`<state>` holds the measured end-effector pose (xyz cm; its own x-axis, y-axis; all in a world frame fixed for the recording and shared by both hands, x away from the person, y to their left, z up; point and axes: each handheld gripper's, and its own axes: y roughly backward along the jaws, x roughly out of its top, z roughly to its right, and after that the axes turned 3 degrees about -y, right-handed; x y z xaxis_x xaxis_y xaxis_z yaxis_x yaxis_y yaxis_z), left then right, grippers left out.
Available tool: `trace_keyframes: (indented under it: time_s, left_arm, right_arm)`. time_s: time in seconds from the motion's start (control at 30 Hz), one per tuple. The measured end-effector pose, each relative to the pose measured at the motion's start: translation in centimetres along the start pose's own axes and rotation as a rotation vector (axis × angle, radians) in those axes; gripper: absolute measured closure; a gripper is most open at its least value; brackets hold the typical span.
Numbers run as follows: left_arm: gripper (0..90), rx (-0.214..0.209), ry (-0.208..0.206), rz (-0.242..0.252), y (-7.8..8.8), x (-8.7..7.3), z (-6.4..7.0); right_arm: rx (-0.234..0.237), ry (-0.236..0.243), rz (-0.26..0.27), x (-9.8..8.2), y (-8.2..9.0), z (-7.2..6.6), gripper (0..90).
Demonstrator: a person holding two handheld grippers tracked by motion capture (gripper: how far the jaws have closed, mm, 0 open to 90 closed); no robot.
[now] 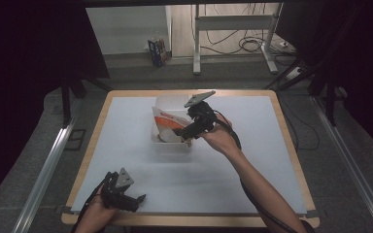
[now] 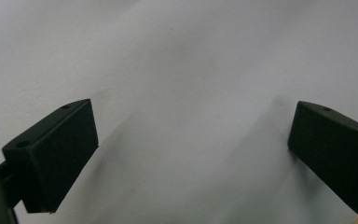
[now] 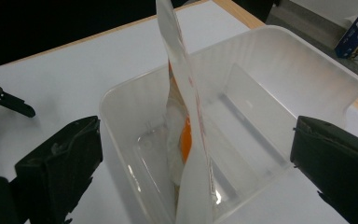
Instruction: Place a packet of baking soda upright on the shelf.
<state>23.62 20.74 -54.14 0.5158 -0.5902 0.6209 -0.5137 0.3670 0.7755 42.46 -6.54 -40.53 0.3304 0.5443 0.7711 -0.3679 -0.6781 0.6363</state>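
A clear plastic bin (image 1: 169,103) sits at the middle back of the white table (image 1: 252,160). Inside it a white and orange pouch (image 1: 166,122) stands on edge. My right gripper (image 1: 187,132) hovers at the bin's near right corner, pointing into it. In the right gripper view the pouch (image 3: 186,135) rises between the two wide-apart jaws of the right gripper (image 3: 196,158), and neither pad touches it. The bin's rim (image 3: 307,51) curves behind. My left gripper (image 1: 138,200) rests near the front left edge, open, with only bare table between its jaws in the left gripper view (image 2: 191,149).
The table has a wooden border (image 1: 291,141). On the floor beyond it stand a blue box (image 1: 158,51) and a metal stand (image 1: 233,43) with cables. Dark curtains flank both sides. The left gripper's jaw tips (image 3: 9,100) appear far off in the right gripper view.
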Motion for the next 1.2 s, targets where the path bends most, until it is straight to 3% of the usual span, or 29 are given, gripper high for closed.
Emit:
trace_keyframes:
  time_s: [0.27, 1.2]
  left_arm:
    - [1.6, -0.001, -0.002, -0.002, 0.0, 0.0, 0.0]
    - [1.6, 0.000, -0.002, 0.000, 0.0, 0.0, 0.0]
  right_arm:
    - [-0.009, 0.019, -0.001, -0.7, 0.8, -0.1, 1.6]
    - [-0.019, 0.014, 0.009, -3.4, 2.4, -0.8, 1.9]
